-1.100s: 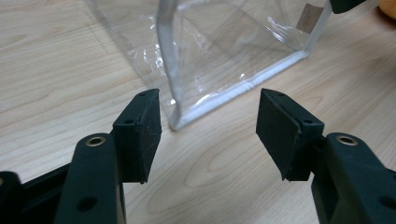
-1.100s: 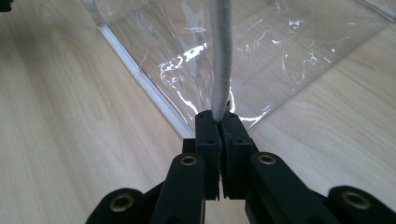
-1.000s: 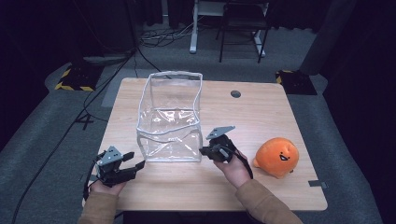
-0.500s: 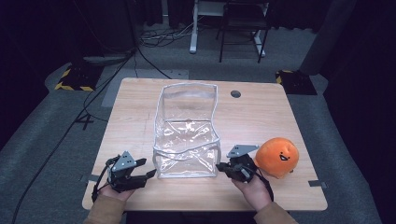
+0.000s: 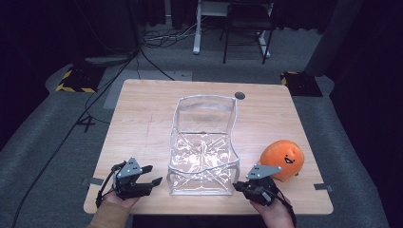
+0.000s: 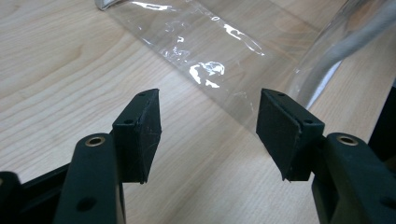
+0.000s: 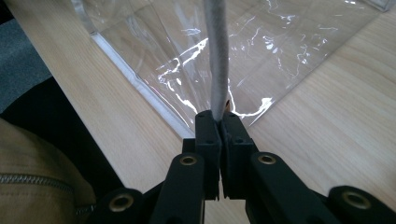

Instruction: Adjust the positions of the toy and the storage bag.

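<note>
Clear plastic bag (image 5: 203,147) at the centre of the high view, lying on the tabletop (image 5: 142,118) with its open mouth toward the upper part of the frame and its near end standing up along the lower middle, close to the front edge. Right tongs (image 5: 239,186) at the lower right of that view, pressed together on the bag's white-trimmed rim at its near right corner; in the right gripper view, right tongs (image 7: 219,122) pinching the pale piped edge that rises straight up the middle of the frame, clear film spreading behind it. Left tongs (image 5: 154,174) at the lower left of the high view, spread and holding nothing, just beside the bag's near left corner; in the left gripper view, pads (image 6: 142,130) wide apart over bare wood, the bag's film (image 6: 219,70) and white rim beyond them in the upper right, not yet between them. Orange plush toy (image 5: 281,160) at the lower right, on the tabletop beside the bag, outside it and untouched. Judged about half set up: one corner gripped, the other corner yet to be taken, the mouth yet to be held open, and the toy, probably the thing meant to go in, not yet picked up.
</note>
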Available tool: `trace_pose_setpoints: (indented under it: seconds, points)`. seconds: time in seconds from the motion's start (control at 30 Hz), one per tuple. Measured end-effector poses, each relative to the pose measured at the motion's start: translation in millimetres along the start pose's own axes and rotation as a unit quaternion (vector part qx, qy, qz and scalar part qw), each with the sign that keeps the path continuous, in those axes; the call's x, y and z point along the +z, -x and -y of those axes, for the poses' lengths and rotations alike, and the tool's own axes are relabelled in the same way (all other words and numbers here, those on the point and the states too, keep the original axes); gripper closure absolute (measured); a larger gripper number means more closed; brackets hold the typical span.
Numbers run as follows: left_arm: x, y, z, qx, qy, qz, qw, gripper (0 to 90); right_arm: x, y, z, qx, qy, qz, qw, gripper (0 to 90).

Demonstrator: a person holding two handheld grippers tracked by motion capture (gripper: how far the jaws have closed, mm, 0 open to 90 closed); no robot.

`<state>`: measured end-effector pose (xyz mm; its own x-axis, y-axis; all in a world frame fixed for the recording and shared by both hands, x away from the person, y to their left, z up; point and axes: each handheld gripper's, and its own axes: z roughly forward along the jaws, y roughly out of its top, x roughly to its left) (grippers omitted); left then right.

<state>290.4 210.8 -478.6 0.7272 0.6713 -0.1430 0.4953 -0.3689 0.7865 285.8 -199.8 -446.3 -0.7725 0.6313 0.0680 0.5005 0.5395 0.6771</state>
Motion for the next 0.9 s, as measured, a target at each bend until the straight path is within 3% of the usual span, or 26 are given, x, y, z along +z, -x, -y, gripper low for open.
trace_pose_setpoints:
  seconds: [0.27, 0.37, 0.43, 0.9]
  points:
    - [14.2, 9.5, -4.4, 0.023, -0.020, 0.029, 0.9991, 40.0, -17.2, -5.0, 19.5, 0.015, 0.002, 0.008, 0.9998, 87.0]
    - [20.8, 8.8, -5.4, 0.027, -0.027, 0.027, 0.9989, 39.5, -22.5, -7.6, 25.5, 0.012, 0.002, 0.015, 0.9998, 86.9]
    - [24.6, 7.4, -5.6, 0.019, -0.033, 0.029, 0.9989, 39.0, -25.8, -7.2, 29.2, 0.017, 0.004, 0.018, 0.9997, 86.9]
    - [27.3, 4.2, -6.8, 0.023, -0.034, 0.028, 0.9987, 38.7, -37.6, -11.3, 41.0, 0.027, 0.011, 0.022, 0.9993, 83.5]
